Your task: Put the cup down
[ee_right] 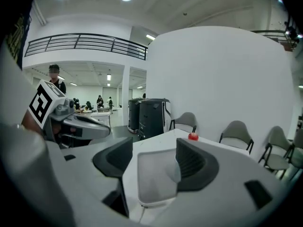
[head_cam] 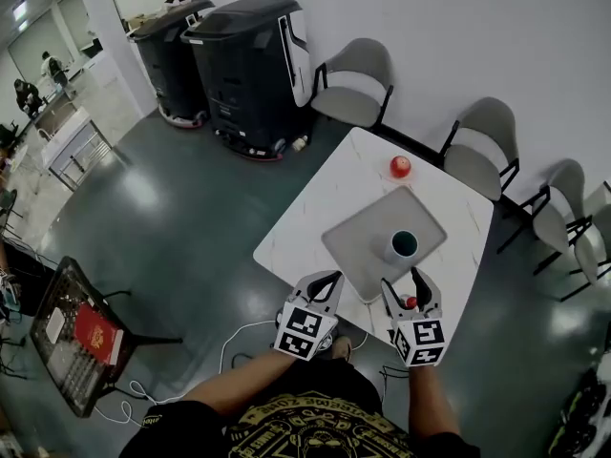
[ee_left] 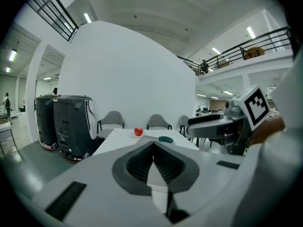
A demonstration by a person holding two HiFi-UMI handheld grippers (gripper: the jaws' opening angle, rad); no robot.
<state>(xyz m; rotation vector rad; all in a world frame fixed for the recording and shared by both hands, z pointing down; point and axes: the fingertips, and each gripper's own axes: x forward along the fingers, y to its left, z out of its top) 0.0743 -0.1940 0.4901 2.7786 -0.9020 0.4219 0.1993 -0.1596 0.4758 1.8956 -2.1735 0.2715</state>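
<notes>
The cup (head_cam: 404, 244) stands upright on a grey tray (head_cam: 358, 246) in the middle of the white tabletop (head_cam: 315, 203), on the tray's right half, with nothing gripping it. The right tongs (head_cam: 403, 280) hover just short of it over the tabletop's near edge. Their jaws stand apart and touch nothing, and in the right gripper view only the tray's pale surface shows between them. The left tongs (head_cam: 332, 279) hang beside them over the same edge, with their jaws together at the tips and nothing between them. From the left gripper view the cup's teal rim shows past the closed tips. A small red fruit (head_cam: 400, 167) sits near the tabletop's far edge, well apart from the cup
</notes>
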